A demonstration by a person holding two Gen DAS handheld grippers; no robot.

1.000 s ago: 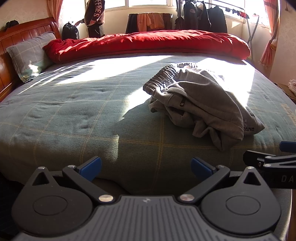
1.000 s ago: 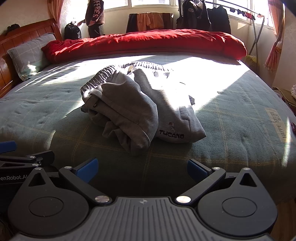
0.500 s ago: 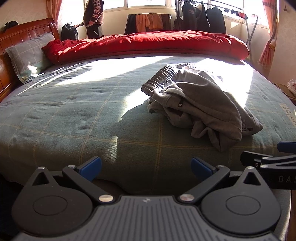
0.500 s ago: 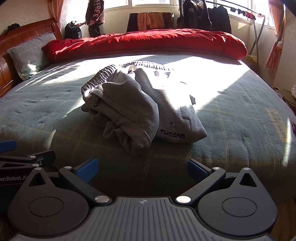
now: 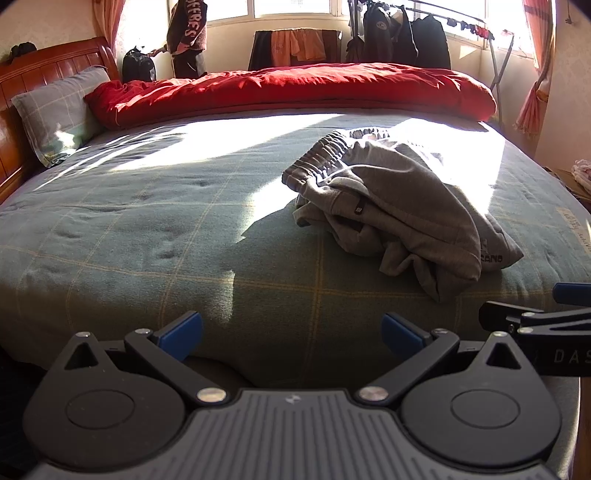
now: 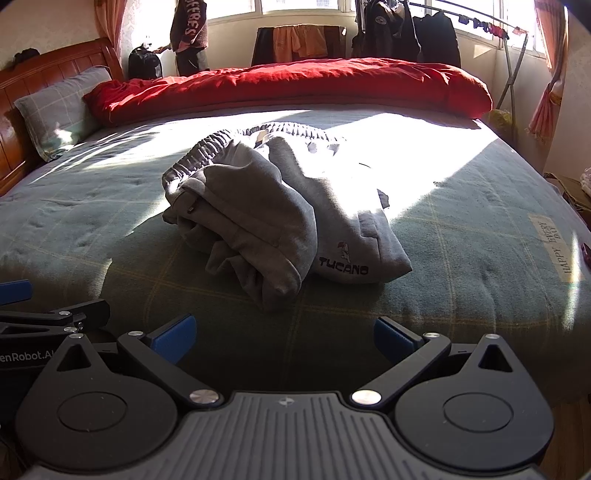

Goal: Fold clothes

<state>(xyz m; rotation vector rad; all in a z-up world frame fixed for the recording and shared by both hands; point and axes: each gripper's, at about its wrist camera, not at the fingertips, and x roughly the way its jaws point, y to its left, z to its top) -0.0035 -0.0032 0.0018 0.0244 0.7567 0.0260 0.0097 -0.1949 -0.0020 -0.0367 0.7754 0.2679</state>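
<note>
A crumpled pair of grey sweatpants lies bunched on the green checked bed cover, its ribbed waistband toward the far side and a printed logo on one leg. My left gripper hovers open at the near bed edge, left of the pants and apart from them. Just in front of the pile, my right gripper is open too, with nothing between its blue pads. Each gripper shows at the edge of the other's view.
A red duvet is rolled along the far side of the bed. A pillow leans on the wooden headboard at left. A person stands by the window, next to a rack of hanging clothes.
Both views have shifted only slightly. The sweatpants lie unmoved and both grippers have stayed open.
</note>
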